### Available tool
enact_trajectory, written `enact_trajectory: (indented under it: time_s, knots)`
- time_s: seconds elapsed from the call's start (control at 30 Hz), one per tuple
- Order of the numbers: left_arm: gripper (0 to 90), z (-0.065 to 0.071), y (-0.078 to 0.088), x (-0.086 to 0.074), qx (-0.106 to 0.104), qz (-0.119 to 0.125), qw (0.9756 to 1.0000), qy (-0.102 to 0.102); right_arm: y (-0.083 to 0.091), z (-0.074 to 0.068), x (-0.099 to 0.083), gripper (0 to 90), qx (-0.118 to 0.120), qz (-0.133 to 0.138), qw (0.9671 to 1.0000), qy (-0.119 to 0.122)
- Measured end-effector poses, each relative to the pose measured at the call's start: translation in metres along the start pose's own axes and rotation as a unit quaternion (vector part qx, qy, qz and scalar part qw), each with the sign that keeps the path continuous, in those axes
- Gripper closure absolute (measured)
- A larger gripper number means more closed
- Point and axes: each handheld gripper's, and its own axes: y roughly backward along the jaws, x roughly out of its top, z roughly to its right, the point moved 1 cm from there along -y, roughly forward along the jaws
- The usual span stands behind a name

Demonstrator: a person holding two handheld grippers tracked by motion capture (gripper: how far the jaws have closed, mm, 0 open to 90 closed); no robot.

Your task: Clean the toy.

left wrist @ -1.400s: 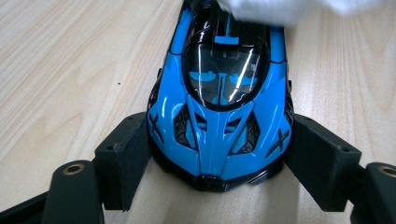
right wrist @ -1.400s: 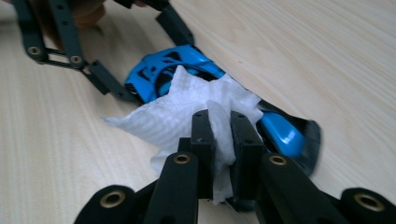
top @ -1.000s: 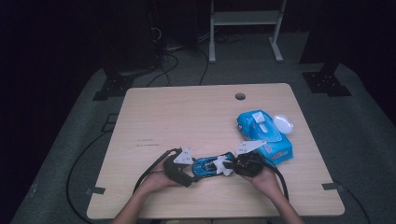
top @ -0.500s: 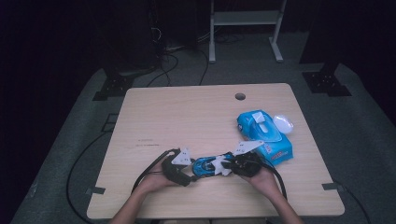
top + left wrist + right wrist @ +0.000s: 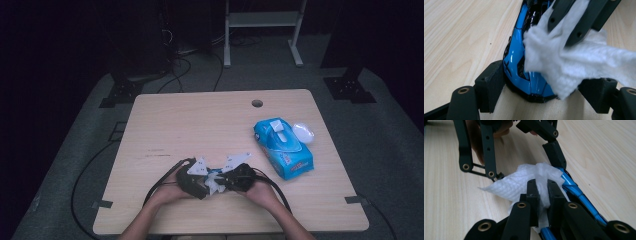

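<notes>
Left gripper: its 2 jaws bracket the end of a blue and black toy car, at bottom centre of the left gripper view; they have just been opening, and whether the pads press the car I cannot tell. Right gripper: its 2 jaws are pinched tight on a white wipe, centre of the right gripper view, with the car's blue edge running to the lower right beneath it. In the left gripper view the wipe lies over the car's top, centre right. High view: both grippers meet at lower centre of the table; a blue wipe pack sits well apart, right of centre.
</notes>
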Motion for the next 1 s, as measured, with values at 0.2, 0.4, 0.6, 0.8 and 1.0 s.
enact_trajectory:
  time_s: [0.2, 0.4, 0.6, 0.8, 1.0]
  knots:
    - [25.1, 0.002, -0.004, 0.002, 0.003, 0.006, 0.9999, 0.011, 0.011, 0.010, 0.000, 81.5, -0.011, -0.013, 0.9998, -0.007]
    - [25.3, 0.003, -0.003, 0.003, 0.008, 0.002, 1.0000, 0.004, -0.003, 0.001, 0.006, 81.6, -0.001, -0.017, 0.9998, 0.005]
    - [25.3, 0.003, -0.004, 0.003, 0.007, 0.005, 1.0000, 0.005, -0.019, 0.000, 0.018, 81.6, 0.030, -0.024, 0.9992, 0.004]
    - [25.3, 0.002, -0.004, 0.003, 0.006, 0.005, 0.9999, 0.008, 0.005, 0.016, 0.008, 81.8, 0.000, -0.028, 0.9996, -0.010]
    - [25.3, 0.003, -0.004, 0.004, 0.009, 0.003, 0.9999, 0.005, -0.003, 0.004, 0.009, 82.0, 0.013, -0.035, 0.9993, 0.007]
